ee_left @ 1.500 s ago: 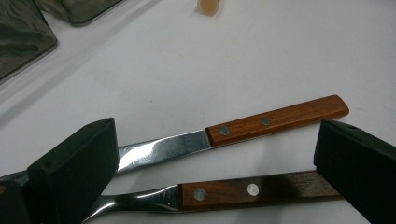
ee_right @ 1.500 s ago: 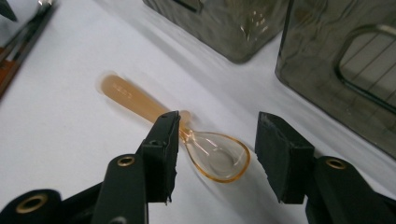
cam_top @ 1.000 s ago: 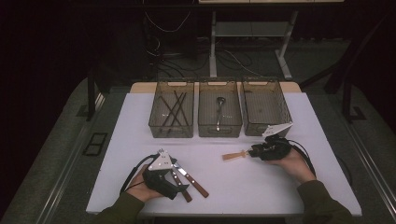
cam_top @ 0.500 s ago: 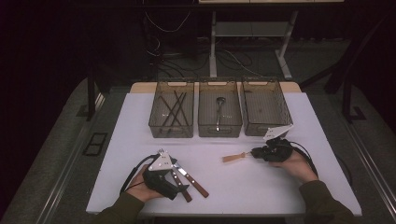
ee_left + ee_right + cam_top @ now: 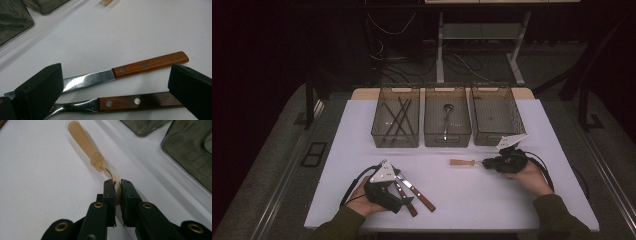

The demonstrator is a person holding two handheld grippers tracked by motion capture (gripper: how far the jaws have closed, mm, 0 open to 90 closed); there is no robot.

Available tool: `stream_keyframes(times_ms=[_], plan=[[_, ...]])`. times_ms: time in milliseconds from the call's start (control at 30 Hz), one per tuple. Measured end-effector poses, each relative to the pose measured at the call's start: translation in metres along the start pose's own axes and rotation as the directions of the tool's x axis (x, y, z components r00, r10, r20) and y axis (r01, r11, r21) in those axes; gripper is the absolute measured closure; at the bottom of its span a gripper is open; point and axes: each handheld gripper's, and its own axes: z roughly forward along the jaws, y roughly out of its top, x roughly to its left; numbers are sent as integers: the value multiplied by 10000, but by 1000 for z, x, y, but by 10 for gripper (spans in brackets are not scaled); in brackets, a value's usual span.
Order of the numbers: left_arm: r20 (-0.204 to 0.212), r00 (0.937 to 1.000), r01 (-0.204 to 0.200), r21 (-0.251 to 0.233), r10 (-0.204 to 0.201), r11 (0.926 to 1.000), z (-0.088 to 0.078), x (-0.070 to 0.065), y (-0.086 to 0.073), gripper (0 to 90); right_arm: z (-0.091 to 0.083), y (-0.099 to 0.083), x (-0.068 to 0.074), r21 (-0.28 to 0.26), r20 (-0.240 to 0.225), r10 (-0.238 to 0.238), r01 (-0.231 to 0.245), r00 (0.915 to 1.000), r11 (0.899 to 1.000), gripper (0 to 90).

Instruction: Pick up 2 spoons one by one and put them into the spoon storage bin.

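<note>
Cutlery sorting, left to right. Our left gripper rests with jaws wide, straddling a knife and a fork on the white table. Our right gripper, jaws just closing, pinches the bowl end of a pale-handled spoon lying before the three bins.

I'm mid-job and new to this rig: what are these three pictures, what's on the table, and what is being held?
A person holds a two-jaw gripper in each hand. The high view looks down on the white table; each gripper view looks along that gripper's jaws. At the back stand three clear bins. The left gripper is open over a knife and a fork with wooden handles. The right gripper has just been closing and is shut on the metal end of a pale-handled utensil.
</note>
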Motion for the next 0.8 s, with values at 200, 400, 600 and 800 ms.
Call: stream_keyframes(times_ms=[200, 400, 600, 800], plan=[[11, 10000, 39, -78, -39, 10000, 0, 0, 0, 0, -10, 3, 0, -415, 291, 335, -323, 9990, 9986, 834], [7, 10000, 67, -134, -67, 9999, -1, 0, 1, 0, -20, 7, 3, -760, 628, 656, -608, 9959, 9953, 834], [17, 10000, 96, -162, -96, 9998, -1, 0, 0, 0, -30, 14, 6, -1140, 836, 952, -854, 9919, 9898, 834], [5, 9999, 112, -158, -112, 9998, -1, 0, 0, 0, -40, 25, 12, -1573, 1115, 1293, -1110, 9853, 9813, 834]])
